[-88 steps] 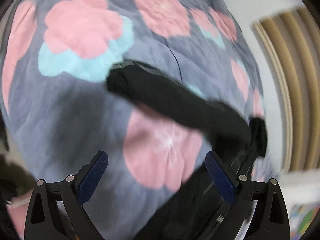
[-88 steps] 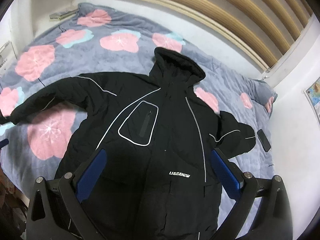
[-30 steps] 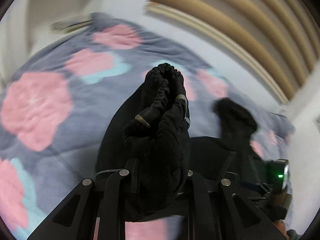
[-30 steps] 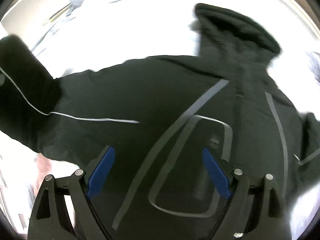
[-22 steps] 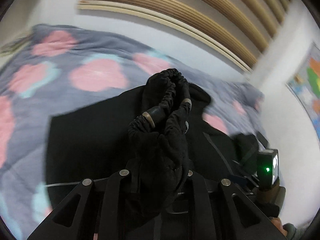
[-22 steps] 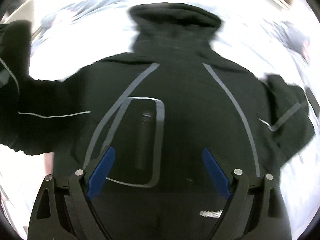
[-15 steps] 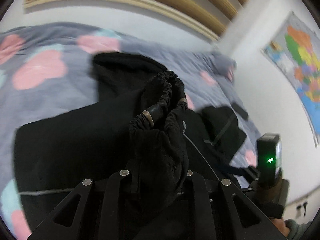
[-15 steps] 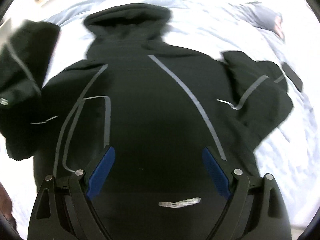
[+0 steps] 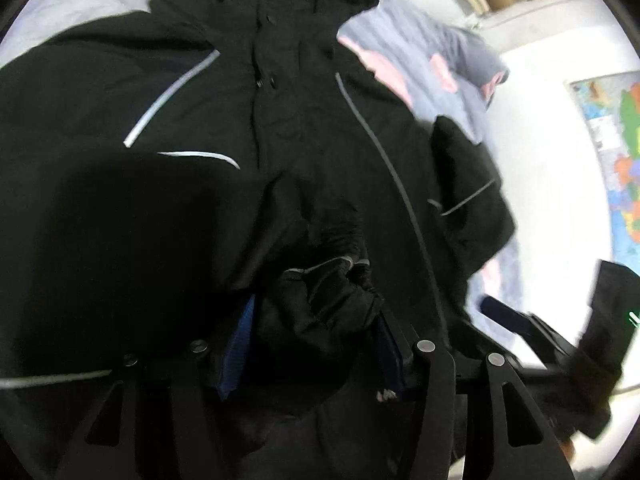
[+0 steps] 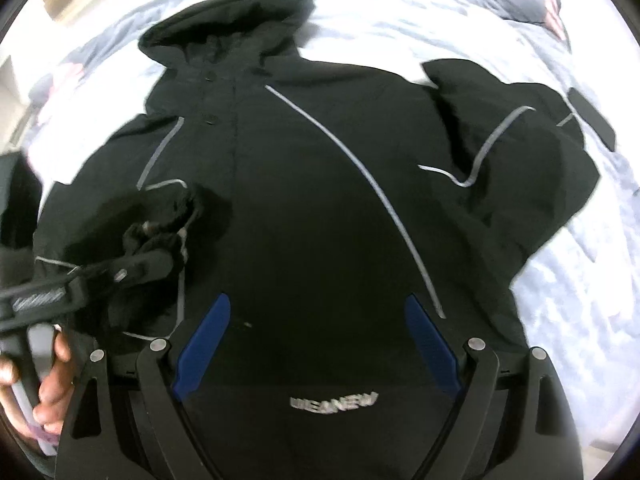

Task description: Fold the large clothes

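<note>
A black hooded jacket [image 10: 312,184] with grey piping lies front up on the bed; it also shows in the left wrist view [image 9: 304,128]. My left gripper [image 9: 316,344] has its jaws partly parted with the bunched sleeve cuff [image 9: 332,292] still between them, over the jacket's chest. In the right wrist view the left gripper [image 10: 132,264] and that cuff [image 10: 168,220] sit on the jacket's left chest. My right gripper [image 10: 316,332] is open and empty above the jacket's lower front. The other sleeve [image 10: 520,160] lies folded at the right.
A grey bedspread [image 9: 452,64] with pink flowers covers the bed [image 10: 560,280]. A dark phone [image 10: 592,120] lies on it beside the right sleeve. A white wall with a map [image 9: 616,152] is on the right. The right gripper [image 9: 532,332] shows at the lower right.
My left gripper carried the sleeve cuff across and down onto the jacket's chest, and its jaws have begun to part. My right gripper stayed open over the lower front.
</note>
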A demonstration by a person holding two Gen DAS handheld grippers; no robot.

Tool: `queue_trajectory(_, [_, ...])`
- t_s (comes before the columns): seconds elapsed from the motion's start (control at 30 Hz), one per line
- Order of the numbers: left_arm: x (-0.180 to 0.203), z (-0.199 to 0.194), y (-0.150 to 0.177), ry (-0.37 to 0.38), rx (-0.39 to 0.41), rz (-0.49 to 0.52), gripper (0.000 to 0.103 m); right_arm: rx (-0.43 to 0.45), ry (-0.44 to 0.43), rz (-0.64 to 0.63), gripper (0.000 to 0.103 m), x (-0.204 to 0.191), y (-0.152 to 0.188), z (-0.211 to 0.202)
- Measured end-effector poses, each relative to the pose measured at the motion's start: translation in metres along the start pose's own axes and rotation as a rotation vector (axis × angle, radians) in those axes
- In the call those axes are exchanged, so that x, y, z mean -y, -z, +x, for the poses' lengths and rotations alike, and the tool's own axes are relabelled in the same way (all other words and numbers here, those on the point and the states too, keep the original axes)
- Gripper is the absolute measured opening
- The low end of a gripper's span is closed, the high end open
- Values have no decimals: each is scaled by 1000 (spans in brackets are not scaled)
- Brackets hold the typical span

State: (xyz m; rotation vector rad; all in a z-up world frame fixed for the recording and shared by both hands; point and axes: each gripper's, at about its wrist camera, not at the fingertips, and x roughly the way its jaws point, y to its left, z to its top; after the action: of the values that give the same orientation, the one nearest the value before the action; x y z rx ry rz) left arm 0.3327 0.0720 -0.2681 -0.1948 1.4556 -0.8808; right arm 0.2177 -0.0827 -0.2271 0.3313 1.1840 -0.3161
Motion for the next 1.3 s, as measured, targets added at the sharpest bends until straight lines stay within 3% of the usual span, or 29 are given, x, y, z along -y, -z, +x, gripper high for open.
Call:
queue_trajectory(0.2, [-16,-79,21,35,120,-17,71,-35,-189,9,91,-28,-15,18])
queue_trajectory(0.37, [-44,-120,33,35,197,-99,72,-65,-225,15,91,-47,-16,26])
queue_trajectory(0.63, [-81,-132,42,-6,228,-208,72,-261,-364,130,91,-61,-4,93])
queue_trajectory(0.73, [-83,-135,42,-32,233,-210,73,-259,-439,157,82,-72,-2,98])
queue_trajectory(0.77, [-83,-135,42,-45,234,-203,73,-248,-446,127,67,-79,-3,94])
queue_trajectory(0.8, [-81,-135,41,-61,235,-194,72,-238,-432,91,48,-86,-4,90])
queue_trajectory(0.83, [-81,-134,40,-76,234,-186,72,-225,-411,55,39,-92,-6,85])
queue_trajectory(0.9, [-80,-131,37,-97,232,-182,72,-197,-406,24,33,-97,-8,77])
queue_trajectory(1.13, [-55,-148,21,-99,289,-96,72,72,-211,-31,29,-44,-45,-7])
queue_trajectory(1.3, [-39,-140,-3,-131,284,-19,73,150,-15,-4,29,25,-72,-30])
